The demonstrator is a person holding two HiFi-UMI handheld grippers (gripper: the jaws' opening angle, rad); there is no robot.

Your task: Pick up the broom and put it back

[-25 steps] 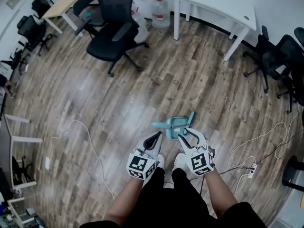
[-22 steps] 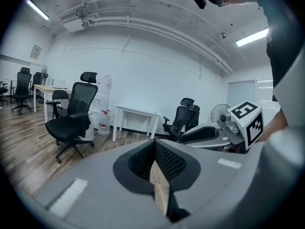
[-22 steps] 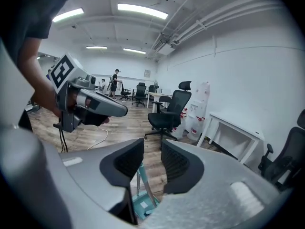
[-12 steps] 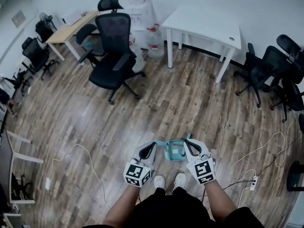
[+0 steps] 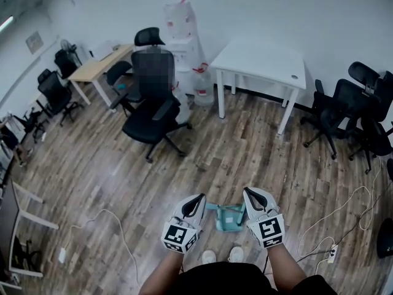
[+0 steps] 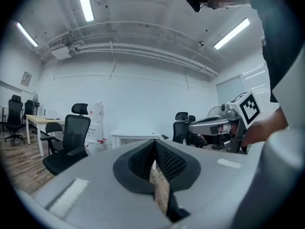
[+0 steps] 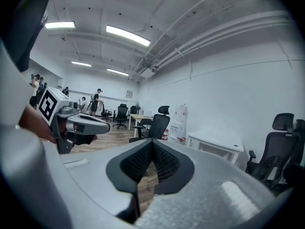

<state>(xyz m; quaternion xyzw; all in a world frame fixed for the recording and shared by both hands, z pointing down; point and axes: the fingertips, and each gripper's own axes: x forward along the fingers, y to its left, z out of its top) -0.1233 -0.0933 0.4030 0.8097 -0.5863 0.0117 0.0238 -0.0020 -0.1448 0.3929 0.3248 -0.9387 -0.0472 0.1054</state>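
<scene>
Plainly, the teal broom (image 5: 229, 216) sits low on the wooden floor (image 5: 258, 140) at the lower centre of the head view, just ahead of the person's shoes (image 5: 221, 255) and framed between the two grippers. It seems nested with a dustpan of the same colour; from above I cannot tell whether it stands upright or leans. The left gripper (image 5: 198, 199) is clenched on nothing: its own view shows the ribbed pads pressed together, with only floor and the far wall beyond them. The right gripper (image 5: 249, 193) is likewise clenched and holds nothing. Both point roughly level and appear to hang above the broom rather than touch it.

This scene fits two stages: the broom waiting on the floor to be taken up, or the broom set down where it belongs with the grippers drawn clear. Nothing here settles which. Either way, doing it well means care around the handle. A light thing like this will probably tip from a glancing knock, so any motion near it should be straight and slow, with no sideways sweep. The white cable (image 5: 334, 223) looping at the lower right is a trip risk for the feet; the black office chair (image 5: 152, 106) at the upper left stands well apart
</scene>
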